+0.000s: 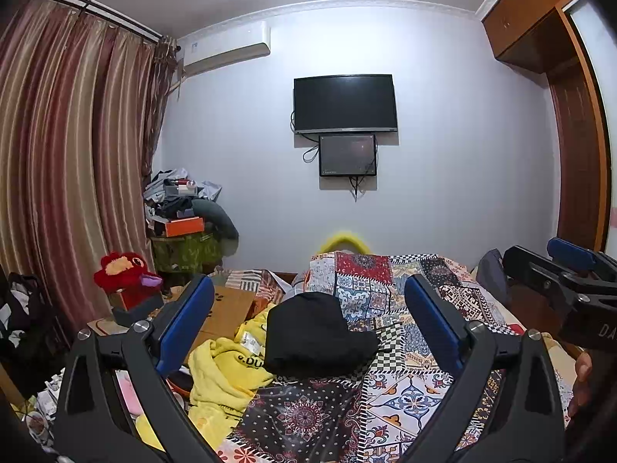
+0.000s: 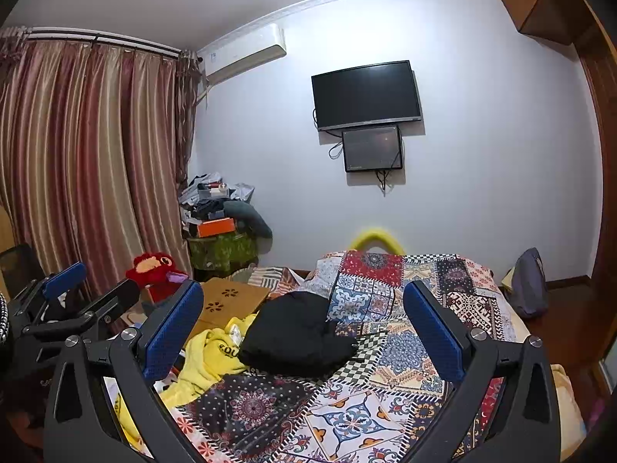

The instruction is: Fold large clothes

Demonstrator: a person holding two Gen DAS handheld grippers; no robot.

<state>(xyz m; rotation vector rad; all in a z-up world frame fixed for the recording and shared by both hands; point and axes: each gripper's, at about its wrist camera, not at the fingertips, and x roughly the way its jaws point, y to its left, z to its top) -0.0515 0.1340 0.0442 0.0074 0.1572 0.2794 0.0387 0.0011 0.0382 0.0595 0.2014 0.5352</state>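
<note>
Black, soft, crumpled cloth garment (image 1: 316, 333): lies on patchwork bedspread (image 1: 408, 389), ahead of and centred between both jaw pairs, long axis crosswise. Left gripper (image 1: 308, 328) and right gripper (image 2: 304, 332): jaws wide, empty, apart from it. Left appears marginally nearer. Yellow fleece garment (image 1: 223, 374) touching its left side.

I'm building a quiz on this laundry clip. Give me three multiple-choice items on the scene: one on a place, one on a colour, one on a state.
1. Where does the black garment lie?
A. on the patchwork bedspread
B. on the floor
C. over the curtain

2. What colour is the garment on the black one's left?
A. green
B. yellow
C. white

3. How do the jaws of the left gripper and right gripper stand?
A. both open, empty
B. both shut on cloth
C. one open, one shut

Key: 1 A, it rests on the bedspread; 2 B, it is bright yellow; 3 A, each view shows wide, empty jaws.
</note>
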